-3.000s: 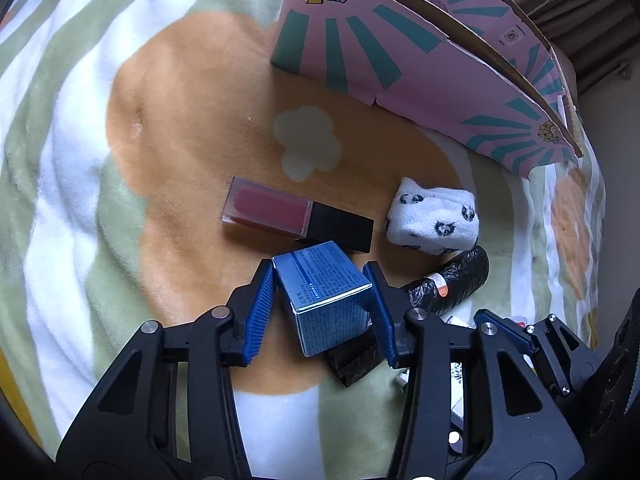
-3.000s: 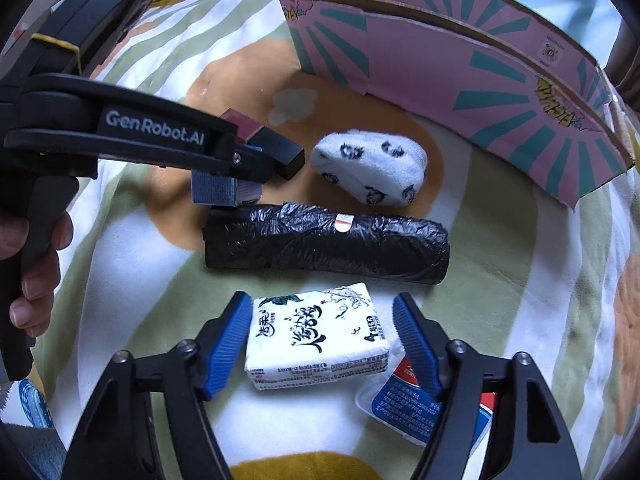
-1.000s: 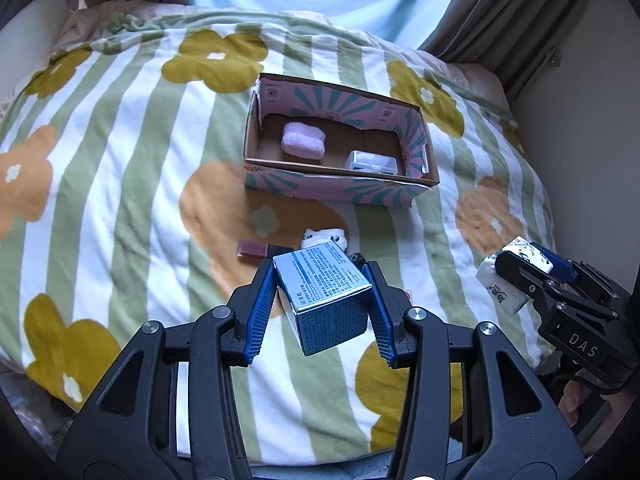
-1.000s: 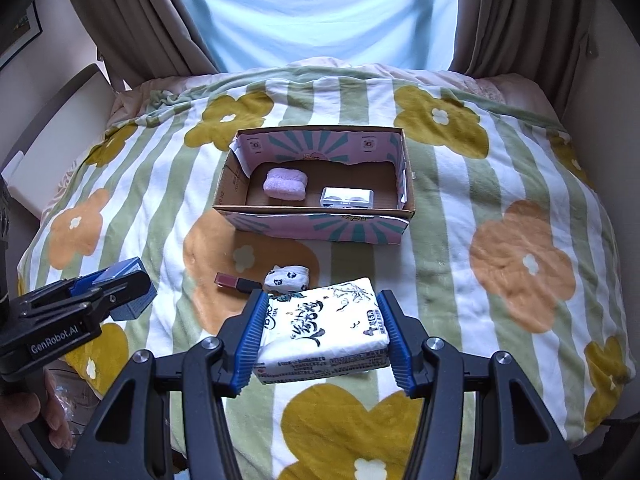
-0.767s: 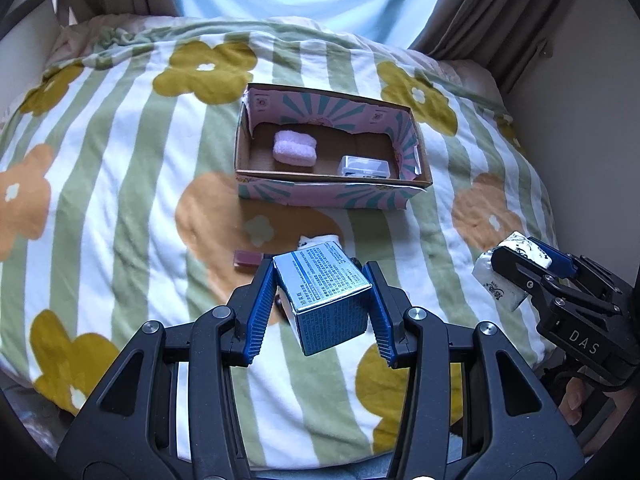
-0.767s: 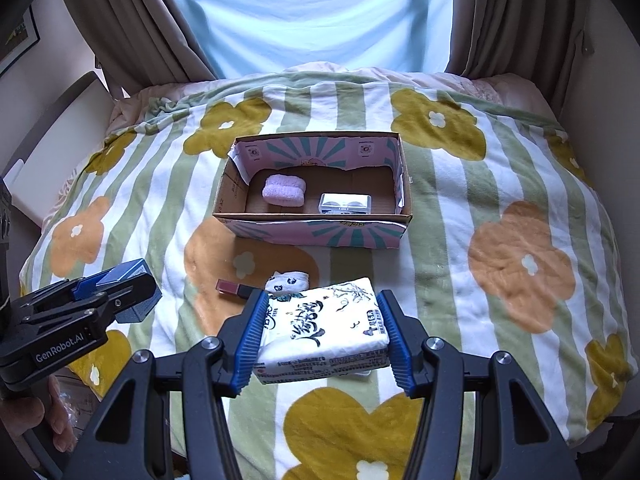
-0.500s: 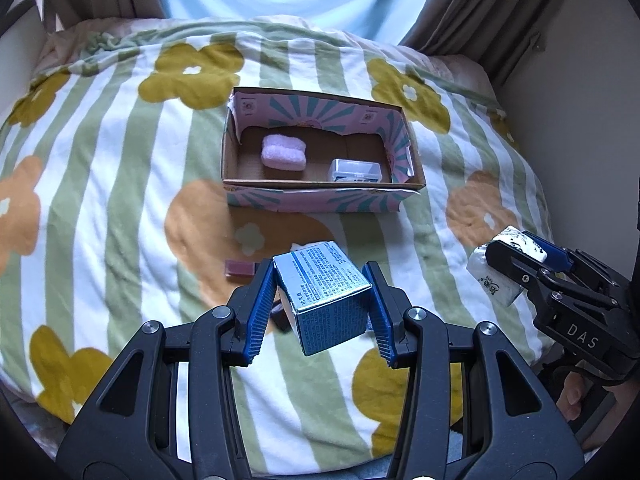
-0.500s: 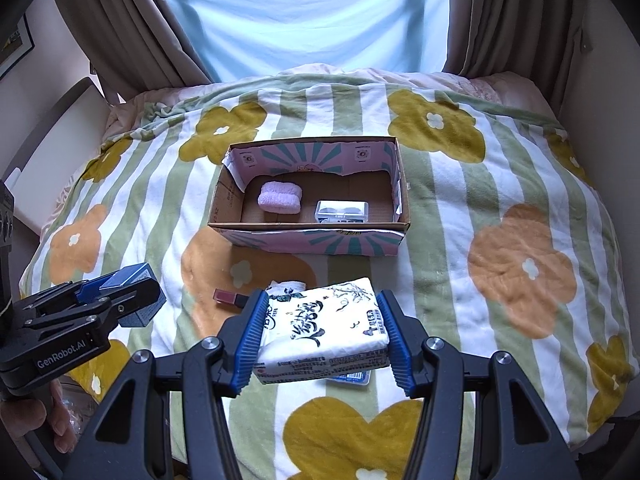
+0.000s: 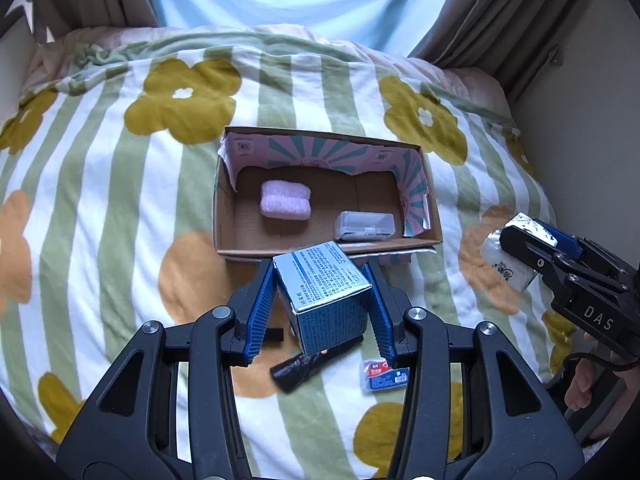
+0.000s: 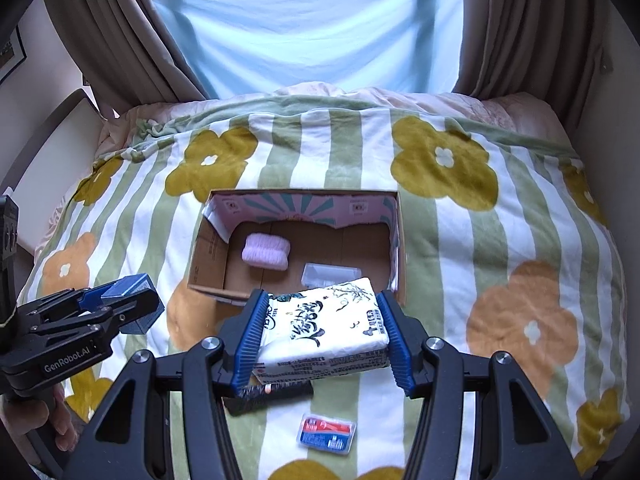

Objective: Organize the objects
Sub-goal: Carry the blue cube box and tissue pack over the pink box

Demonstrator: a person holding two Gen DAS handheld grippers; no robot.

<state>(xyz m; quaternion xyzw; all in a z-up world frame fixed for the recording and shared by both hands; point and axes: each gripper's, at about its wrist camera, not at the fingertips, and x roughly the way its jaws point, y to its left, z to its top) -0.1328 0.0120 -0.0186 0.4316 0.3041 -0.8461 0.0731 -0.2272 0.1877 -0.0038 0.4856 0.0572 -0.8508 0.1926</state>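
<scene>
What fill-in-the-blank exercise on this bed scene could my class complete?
1. The left gripper is shut on a blue ____.
2. The right gripper holds the tissue pack, whose wrapper is mainly ____.
3. Inside the cardboard box, the pink bundle lies to the ____ of the clear case.
4. The black roll lies on the ____.

Missing words: carton; white; left; blanket

1 box point(image 9: 224, 216), 7 loose items

Box point(image 10: 394, 240) floor's right half open beyond case point(image 10: 329, 275).
</scene>
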